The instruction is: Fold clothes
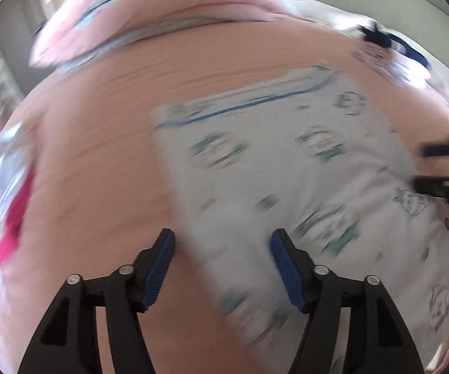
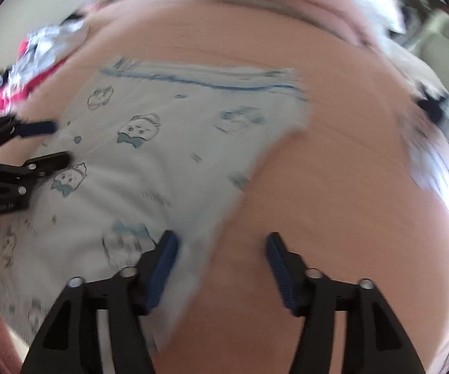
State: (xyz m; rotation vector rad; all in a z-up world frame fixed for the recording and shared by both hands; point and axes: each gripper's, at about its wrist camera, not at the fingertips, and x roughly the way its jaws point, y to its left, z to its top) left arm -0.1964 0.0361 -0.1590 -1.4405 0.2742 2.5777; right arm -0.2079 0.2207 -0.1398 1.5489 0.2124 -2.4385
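Observation:
A white garment (image 1: 286, 180) printed with small blue cartoon figures lies spread on the pink bed sheet (image 1: 93, 162); a blue-striped edge runs along its far side. My left gripper (image 1: 222, 249) hangs open over the garment's left edge, nothing between its pads. In the right wrist view the same garment (image 2: 149, 162) fills the left half. My right gripper (image 2: 221, 249) is open above the garment's right edge. Each gripper shows in the other's view: the right gripper (image 1: 433, 165) at the far right, the left gripper (image 2: 59, 141) at the far left, both open. Both frames are motion-blurred.
A heap of pink, white and dark clothes (image 1: 3, 205) lies at the left of the bed, seen also as clothes (image 2: 37, 62). A pink and light-blue pillow or quilt (image 1: 149, 21) lies at the far end. Dark blue and white clothing (image 1: 392, 50) sits at the right.

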